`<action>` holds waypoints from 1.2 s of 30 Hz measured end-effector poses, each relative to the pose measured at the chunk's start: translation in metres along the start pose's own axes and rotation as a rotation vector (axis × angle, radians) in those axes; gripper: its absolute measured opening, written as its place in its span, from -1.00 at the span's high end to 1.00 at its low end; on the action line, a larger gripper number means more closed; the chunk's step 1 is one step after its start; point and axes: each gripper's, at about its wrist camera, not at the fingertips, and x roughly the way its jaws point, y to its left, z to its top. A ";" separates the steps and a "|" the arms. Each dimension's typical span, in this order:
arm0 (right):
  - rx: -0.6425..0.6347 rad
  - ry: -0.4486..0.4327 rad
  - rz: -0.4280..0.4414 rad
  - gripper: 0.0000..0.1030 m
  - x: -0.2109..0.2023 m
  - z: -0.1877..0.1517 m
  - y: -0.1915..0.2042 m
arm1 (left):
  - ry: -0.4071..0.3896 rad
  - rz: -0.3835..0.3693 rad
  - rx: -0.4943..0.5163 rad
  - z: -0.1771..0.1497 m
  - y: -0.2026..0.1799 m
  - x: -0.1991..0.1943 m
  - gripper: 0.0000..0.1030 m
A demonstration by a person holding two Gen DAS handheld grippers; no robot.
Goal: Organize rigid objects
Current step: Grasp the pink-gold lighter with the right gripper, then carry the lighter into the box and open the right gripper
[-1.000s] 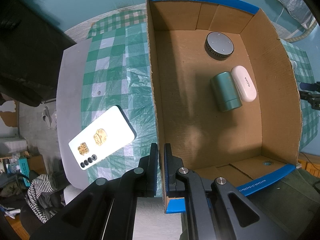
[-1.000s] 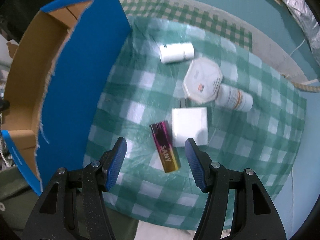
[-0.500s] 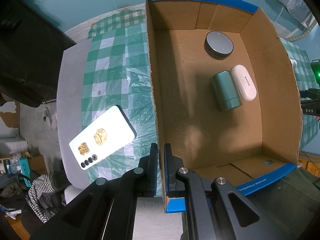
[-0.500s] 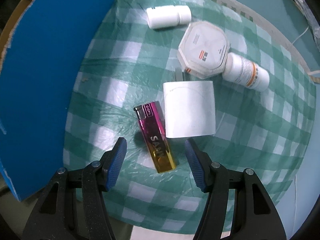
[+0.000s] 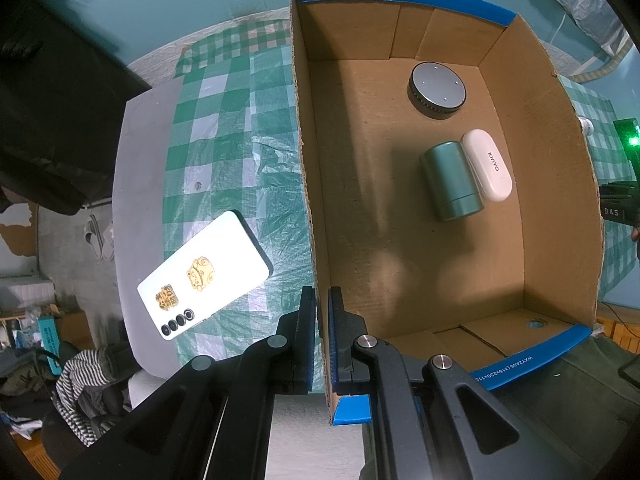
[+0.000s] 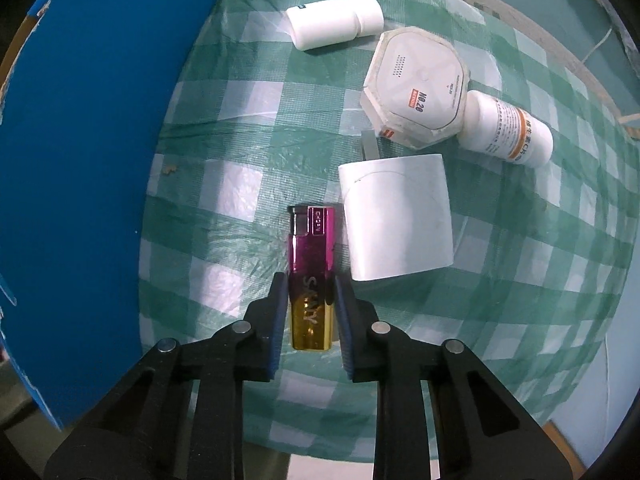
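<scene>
My right gripper (image 6: 311, 292) points down at the checked cloth, its pads pressed on both sides of a pink and gold lighter (image 6: 311, 268) that lies flat. Beside the lighter sits a white charger block (image 6: 396, 216). My left gripper (image 5: 322, 312) is shut on the left wall of an open cardboard box (image 5: 306, 152) with blue edges. Inside the box lie a round grey puck (image 5: 437, 89), a teal cylinder (image 5: 450, 179) and a white oval case (image 5: 488, 169).
A white phone (image 5: 204, 274) lies face down on the cloth left of the box. Beyond the charger are a white octagonal box (image 6: 416, 86), a small white bottle (image 6: 336, 22) and an orange-labelled bottle (image 6: 508, 128). The box's blue outer wall (image 6: 80, 160) stands at the left.
My right gripper has sunk over the lighter and its jaws have gone from wide apart to pressed on it. The left gripper and box have not moved.
</scene>
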 end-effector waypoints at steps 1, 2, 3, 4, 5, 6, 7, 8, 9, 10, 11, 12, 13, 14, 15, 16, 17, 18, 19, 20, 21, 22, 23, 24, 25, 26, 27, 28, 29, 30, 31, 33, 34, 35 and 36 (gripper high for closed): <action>0.003 0.005 0.001 0.56 0.001 0.001 0.000 | 0.000 0.000 0.000 0.000 0.000 0.000 0.90; 0.004 0.008 -0.001 0.56 0.004 -0.001 0.005 | 0.001 0.000 0.001 0.000 0.000 0.000 0.90; 0.006 0.007 -0.004 0.56 0.005 0.004 0.008 | 0.001 0.000 0.001 0.000 0.000 0.000 0.90; 0.007 0.004 -0.009 0.56 0.004 0.005 0.013 | 0.000 0.000 0.001 0.000 0.000 0.000 0.90; 0.007 0.004 -0.014 0.56 0.004 0.006 0.015 | 0.000 0.000 0.001 0.000 0.000 0.000 0.90; 0.008 0.001 -0.017 0.56 0.003 0.004 0.014 | 0.001 0.001 0.001 0.000 0.000 0.000 0.90; 0.009 -0.001 -0.019 0.56 0.003 0.005 0.013 | 0.001 0.001 0.001 0.000 0.000 0.001 0.90; 0.011 -0.003 -0.020 0.55 0.003 0.008 0.013 | 0.001 0.001 0.000 0.000 0.000 0.001 0.90; 0.011 -0.003 -0.020 0.54 0.004 0.010 0.014 | 0.001 0.001 0.001 0.000 0.000 0.001 0.90; 0.007 -0.002 -0.018 0.48 0.003 0.011 0.016 | 0.000 0.001 0.001 0.000 0.000 0.001 0.90; 0.002 -0.002 -0.022 0.47 0.003 0.012 0.016 | 0.000 0.000 0.001 0.000 0.000 0.001 0.90; -0.009 -0.005 -0.032 0.47 0.003 0.013 0.018 | 0.000 0.000 0.000 0.000 0.000 0.001 0.90; -0.017 -0.008 -0.040 0.52 0.005 0.013 0.019 | 0.000 0.000 0.000 0.000 0.000 0.001 0.90; -0.022 -0.013 -0.051 0.55 0.006 0.013 0.021 | 0.000 -0.001 -0.001 0.000 0.000 0.001 0.90; -0.017 -0.018 -0.047 0.55 0.005 0.012 0.021 | 0.000 -0.001 -0.001 -0.001 -0.001 0.001 0.90; -0.009 -0.023 -0.041 0.56 0.004 0.009 0.024 | 0.000 -0.002 -0.003 -0.001 0.000 0.001 0.90; -0.001 -0.030 -0.032 0.56 0.004 0.006 0.022 | 0.001 -0.002 -0.002 -0.001 -0.001 0.002 0.90; 0.003 -0.032 -0.027 0.56 0.004 0.006 0.022 | 0.001 -0.002 -0.002 -0.001 -0.001 0.002 0.90; 0.004 -0.031 -0.023 0.56 0.004 0.005 0.022 | 0.002 -0.001 0.000 -0.002 -0.002 0.003 0.90; 0.006 -0.032 -0.021 0.56 0.002 0.004 0.023 | 0.002 0.001 0.001 -0.002 -0.002 0.003 0.90; 0.005 -0.034 -0.019 0.56 0.000 0.004 0.022 | 0.002 0.000 -0.001 -0.001 -0.001 0.002 0.90; 0.003 -0.035 -0.017 0.56 -0.002 0.004 0.023 | 0.002 0.000 -0.001 -0.001 -0.001 0.002 0.90; 0.001 -0.037 -0.016 0.56 -0.004 0.005 0.022 | 0.002 -0.001 -0.001 -0.002 -0.001 0.002 0.90; -0.001 -0.040 -0.017 0.56 -0.006 0.005 0.023 | 0.003 -0.001 -0.001 -0.001 -0.002 0.002 0.90; -0.002 -0.042 -0.015 0.56 -0.008 0.005 0.023 | 0.003 -0.002 0.000 -0.001 -0.002 0.002 0.90; -0.003 -0.044 -0.011 0.56 -0.011 0.005 0.023 | 0.003 -0.002 0.000 -0.002 -0.002 0.002 0.90; -0.003 -0.048 -0.008 0.56 -0.014 0.003 0.016 | 0.003 -0.001 0.002 -0.002 -0.002 0.002 0.90; -0.003 -0.052 -0.008 0.56 -0.017 0.003 0.019 | 0.002 0.001 0.003 -0.001 -0.002 0.002 0.90; -0.005 -0.054 -0.004 0.56 -0.021 0.004 0.013 | 0.002 0.002 0.004 -0.002 -0.002 0.002 0.90; -0.007 -0.057 -0.002 0.56 -0.025 0.004 0.013 | 0.002 0.002 0.005 -0.001 -0.002 0.002 0.90; -0.009 -0.063 -0.001 0.56 -0.030 0.004 0.013 | 0.003 0.002 0.004 -0.001 -0.002 0.002 0.90; -0.015 -0.070 0.004 0.56 -0.039 0.004 0.013 | 0.002 0.002 0.005 -0.001 -0.002 0.002 0.90; -0.016 -0.075 0.004 0.56 -0.042 0.005 0.014 | 0.002 0.002 0.005 -0.001 -0.002 0.002 0.90; -0.018 -0.079 0.006 0.56 -0.044 0.004 0.015 | 0.002 0.003 0.005 -0.002 -0.002 0.002 0.90; -0.020 -0.085 0.009 0.56 -0.048 0.005 0.015 | 0.002 0.003 0.005 -0.001 -0.002 0.002 0.90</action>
